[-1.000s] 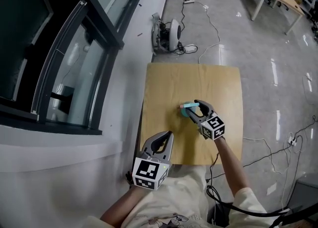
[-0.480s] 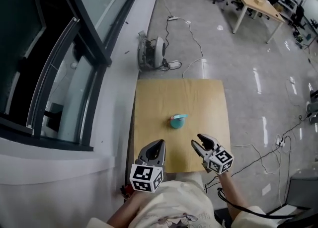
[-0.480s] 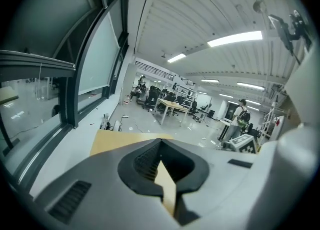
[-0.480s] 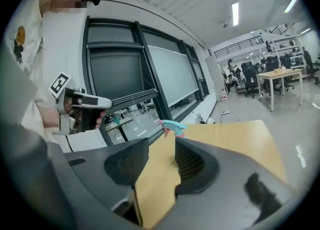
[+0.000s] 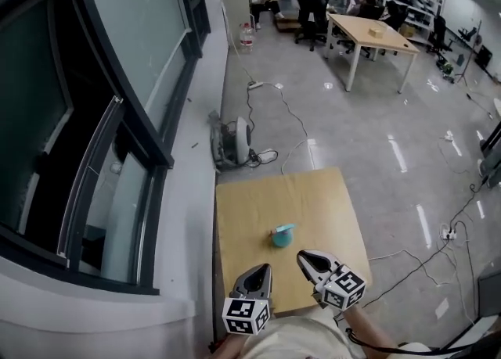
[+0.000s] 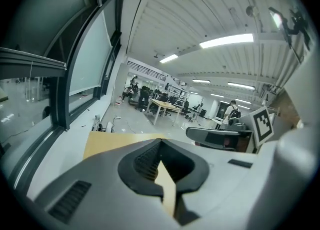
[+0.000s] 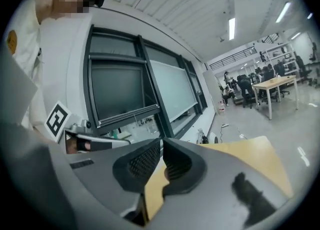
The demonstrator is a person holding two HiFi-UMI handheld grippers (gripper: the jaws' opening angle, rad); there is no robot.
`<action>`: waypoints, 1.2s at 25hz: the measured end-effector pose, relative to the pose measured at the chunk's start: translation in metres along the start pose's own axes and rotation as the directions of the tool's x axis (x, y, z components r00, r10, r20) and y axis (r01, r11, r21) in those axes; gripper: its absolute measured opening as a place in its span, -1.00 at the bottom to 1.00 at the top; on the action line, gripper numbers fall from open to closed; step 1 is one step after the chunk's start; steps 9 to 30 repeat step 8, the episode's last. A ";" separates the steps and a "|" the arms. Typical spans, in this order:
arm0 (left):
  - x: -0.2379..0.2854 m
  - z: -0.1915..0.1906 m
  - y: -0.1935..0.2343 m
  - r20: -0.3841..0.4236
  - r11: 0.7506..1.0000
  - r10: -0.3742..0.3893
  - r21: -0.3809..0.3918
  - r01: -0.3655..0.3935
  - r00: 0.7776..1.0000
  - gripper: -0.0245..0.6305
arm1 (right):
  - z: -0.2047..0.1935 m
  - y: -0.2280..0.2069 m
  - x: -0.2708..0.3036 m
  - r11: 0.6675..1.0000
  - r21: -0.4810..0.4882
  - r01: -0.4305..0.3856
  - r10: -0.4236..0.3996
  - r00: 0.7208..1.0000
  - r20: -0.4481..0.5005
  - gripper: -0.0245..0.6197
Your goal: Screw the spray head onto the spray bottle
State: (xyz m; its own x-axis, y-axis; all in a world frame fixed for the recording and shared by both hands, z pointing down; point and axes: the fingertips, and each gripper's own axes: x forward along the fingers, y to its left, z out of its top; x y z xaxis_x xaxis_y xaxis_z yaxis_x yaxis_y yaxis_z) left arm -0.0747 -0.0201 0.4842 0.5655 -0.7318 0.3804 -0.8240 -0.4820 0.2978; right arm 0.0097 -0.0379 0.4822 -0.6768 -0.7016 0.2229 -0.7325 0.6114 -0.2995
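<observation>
A small teal spray bottle (image 5: pixel 282 234) sits alone near the middle of the square wooden table (image 5: pixel 243 217); its head is too small to make out. Both grippers hover over the table's near edge, short of the bottle. My left gripper (image 5: pixel 262 269) is shut with nothing in it, its pads meeting in the left gripper view (image 6: pixel 160 146). Nothing lies between the pads of my right gripper (image 5: pixel 300 256), whose jaws have just been closing and now stand shut (image 7: pixel 161 144). Each gripper shows at the edge of the other's view.
A dark-framed window wall (image 5: pixel 117 138) runs along the left. On the floor beyond the table lie a round fan-like device (image 5: pixel 232 140) and cables (image 5: pixel 290 127). Far back stand a desk (image 5: pixel 368 33), chairs and seated people.
My right gripper has let go of the teal bottle, drawn back toward me and risen, its jaws closing empty. The head view has tilted up. The left gripper has barely moved.
</observation>
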 end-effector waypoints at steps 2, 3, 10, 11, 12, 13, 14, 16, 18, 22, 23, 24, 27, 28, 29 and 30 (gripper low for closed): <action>-0.004 0.003 0.002 0.012 1.000 -0.004 0.000 0.004 1.000 -0.91 | 0.007 0.006 0.003 1.000 0.016 -0.001 0.000 1.000 0.024 -0.86; -0.005 0.006 0.004 0.019 1.000 -0.004 -0.003 0.004 1.000 -0.91 | 0.010 0.008 0.006 1.000 0.017 -0.002 0.002 1.000 0.030 -0.86; -0.003 0.024 0.014 0.066 1.000 -0.004 0.006 0.003 0.998 -0.91 | 0.022 0.011 0.018 1.000 0.011 -0.016 0.015 0.999 0.048 -0.88; -0.003 0.024 0.014 0.066 1.000 -0.004 0.006 0.003 0.998 -0.91 | 0.022 0.011 0.018 1.000 0.011 -0.016 0.015 0.999 0.048 -0.88; -0.003 0.024 0.014 0.066 1.000 -0.004 0.006 0.003 0.998 -0.91 | 0.022 0.011 0.018 1.000 0.011 -0.016 0.015 0.999 0.048 -0.88; -0.003 0.024 0.014 0.066 1.000 -0.004 0.006 0.003 0.998 -0.91 | 0.022 0.011 0.018 1.000 0.011 -0.016 0.015 0.999 0.048 -0.88; -0.003 0.024 0.014 0.066 1.000 -0.004 0.006 0.003 0.998 -0.91 | 0.022 0.011 0.018 1.000 0.011 -0.016 0.015 0.999 0.048 -0.88; -0.003 0.024 0.014 0.066 1.000 -0.004 0.006 0.003 0.998 -0.91 | 0.022 0.011 0.018 1.000 0.011 -0.016 0.015 0.999 0.048 -0.88; -0.003 0.024 0.014 0.066 1.000 -0.004 0.006 0.003 0.998 -0.91 | 0.022 0.011 0.018 1.000 0.011 -0.016 0.015 0.999 0.048 -0.88; -0.003 0.024 0.014 0.066 1.000 -0.004 0.006 0.003 0.998 -0.91 | 0.022 0.011 0.018 1.000 0.011 -0.016 0.015 0.999 0.048 -0.88; -0.003 0.024 0.014 0.066 1.000 -0.004 0.006 0.003 0.998 -0.91 | 0.022 0.011 0.018 1.000 0.011 -0.016 0.015 0.999 0.048 -0.88; -0.003 0.024 0.014 0.066 1.000 -0.004 0.006 0.003 0.998 -0.91 | 0.022 0.011 0.018 1.000 0.011 -0.016 0.015 0.999 0.048 -0.88; -0.003 0.024 0.014 0.066 1.000 -0.004 0.006 0.003 0.998 -0.91 | 0.022 0.011 0.018 1.000 0.011 -0.016 0.015 0.999 0.048 -0.88; -0.003 0.024 0.014 0.066 1.000 -0.004 0.006 0.003 0.998 -0.91 | 0.022 0.011 0.018 1.000 0.011 -0.016 0.015 0.999 0.048 -0.88; -0.003 0.024 0.014 0.066 1.000 -0.004 0.006 0.003 0.998 -0.91 | 0.022 0.011 0.018 1.000 0.011 -0.016 0.015 0.999 0.048 -0.88; -0.003 0.024 0.014 0.066 1.000 -0.004 0.006 0.003 0.998 -0.91 | 0.022 0.011 0.018 1.000 0.011 -0.016 0.015 0.999 0.048 -0.88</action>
